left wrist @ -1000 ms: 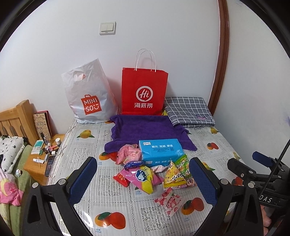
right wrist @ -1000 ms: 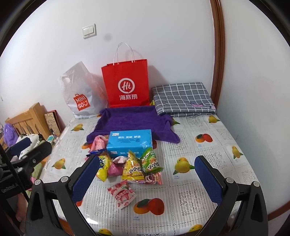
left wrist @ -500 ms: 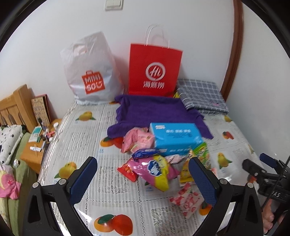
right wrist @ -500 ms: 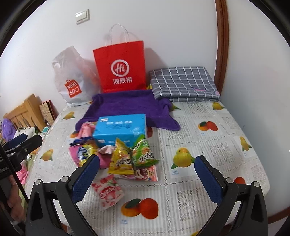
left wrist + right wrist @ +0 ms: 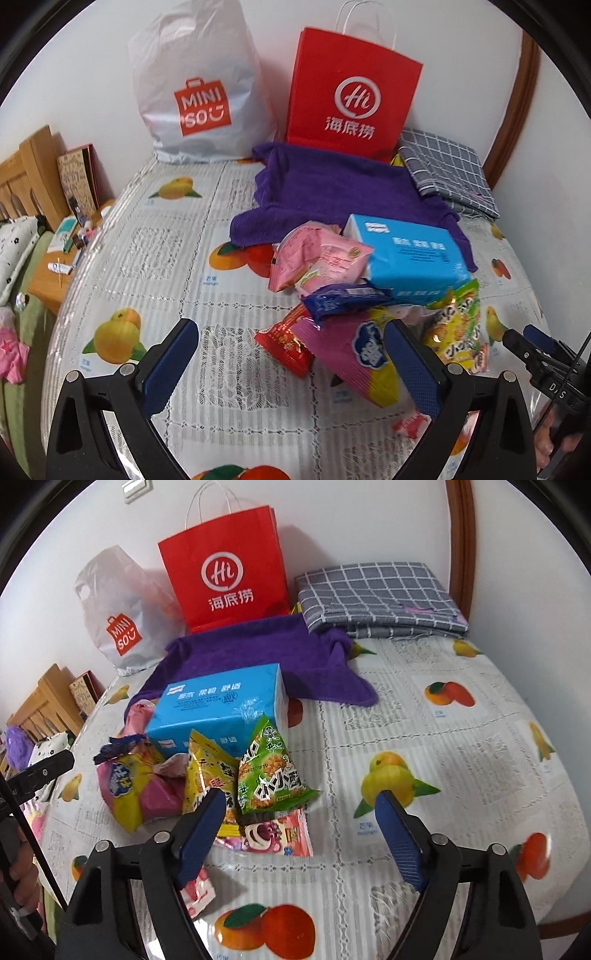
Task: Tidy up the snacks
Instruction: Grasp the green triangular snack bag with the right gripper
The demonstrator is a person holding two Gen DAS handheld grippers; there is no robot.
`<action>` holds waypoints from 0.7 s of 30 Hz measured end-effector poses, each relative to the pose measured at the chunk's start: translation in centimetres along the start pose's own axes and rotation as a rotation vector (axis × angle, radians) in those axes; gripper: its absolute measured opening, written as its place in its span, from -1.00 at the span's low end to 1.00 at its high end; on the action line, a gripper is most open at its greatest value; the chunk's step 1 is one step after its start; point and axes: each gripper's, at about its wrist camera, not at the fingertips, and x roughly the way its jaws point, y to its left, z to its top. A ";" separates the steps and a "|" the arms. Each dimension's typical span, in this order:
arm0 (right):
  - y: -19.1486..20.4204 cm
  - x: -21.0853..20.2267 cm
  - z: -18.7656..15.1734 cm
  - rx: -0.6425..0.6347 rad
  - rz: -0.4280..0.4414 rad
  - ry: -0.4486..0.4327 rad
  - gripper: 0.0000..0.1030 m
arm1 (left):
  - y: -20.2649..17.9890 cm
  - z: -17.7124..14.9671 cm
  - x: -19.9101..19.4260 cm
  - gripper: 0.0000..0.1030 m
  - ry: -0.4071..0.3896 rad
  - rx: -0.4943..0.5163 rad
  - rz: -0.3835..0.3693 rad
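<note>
The snacks [image 5: 207, 786] are heaped against the front of the blue box [image 5: 218, 705], handy for sorting. The left gripper [image 5: 291, 363] is held released, empty. The right gripper [image 5: 301, 829] is closing, nothing pinched yet. Compared with a second ago, the box is seen closer and the heap larger.

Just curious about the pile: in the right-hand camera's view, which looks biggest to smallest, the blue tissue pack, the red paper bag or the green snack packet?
1. Red paper bag
2. Blue tissue pack, close behind; it is nearer, so unsure
3. Green snack packet, clearly smallest
</note>
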 end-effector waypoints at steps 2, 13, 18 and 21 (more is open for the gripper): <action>0.3 0.8 0.3 -0.016 0.004 0.003 0.52 | 0.2 0.1 0.6 0.96 0.015 -0.007 -0.003; 2.0 7.5 1.6 -0.041 0.059 0.113 0.28 | 0.4 0.4 2.5 0.96 0.072 0.005 -0.023; 3.0 9.0 1.6 -0.087 0.029 0.157 0.01 | 0.1 1.0 2.8 0.96 0.085 0.015 -0.019; 2.7 7.9 1.7 -0.066 0.046 0.130 0.01 | 0.0 1.1 2.8 0.96 0.088 0.009 -0.027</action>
